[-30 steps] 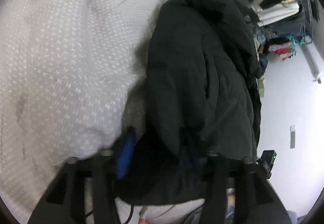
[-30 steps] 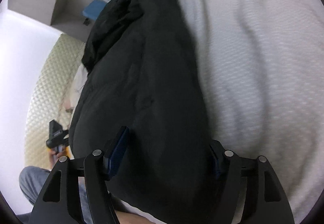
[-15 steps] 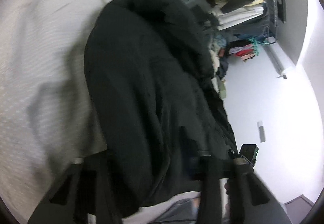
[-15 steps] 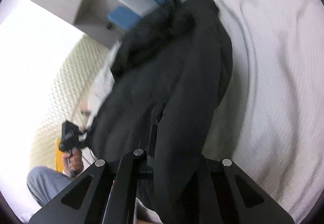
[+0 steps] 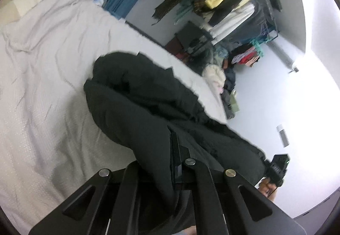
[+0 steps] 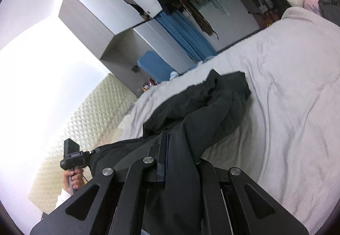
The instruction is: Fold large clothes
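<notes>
The black padded jacket (image 5: 148, 111) hangs stretched between the two grippers, its near edge raised off the pale bedspread (image 5: 42, 86) while its far end, a bunched collar or hood, rests on the bed. The likeliest trouble is a slip: the fabric is thick and looks slick, and each gripper seems to have only a pinch of one edge, so the weight of the trailing bulk could drag it out of one pair of jaws and drop that corner in a heap. A second risk is that the far end snags or drags on the spread, so that the fold comes out skewed; uneven height between the two hands would twist it the same way. The left gripper (image 5: 173, 162) is clenched on a fold of the jacket, with cloth draped over its fingers so that the tips are mostly hidden. The right gripper (image 6: 176, 162) is likewise clamped tight on the jacket's edge, one blue pad (image 6: 163, 154) showing against the cloth. In the right view the person's hand (image 6: 73, 178) holds the other gripper's handle near the quilted headboard (image 6: 89, 120).
</notes>
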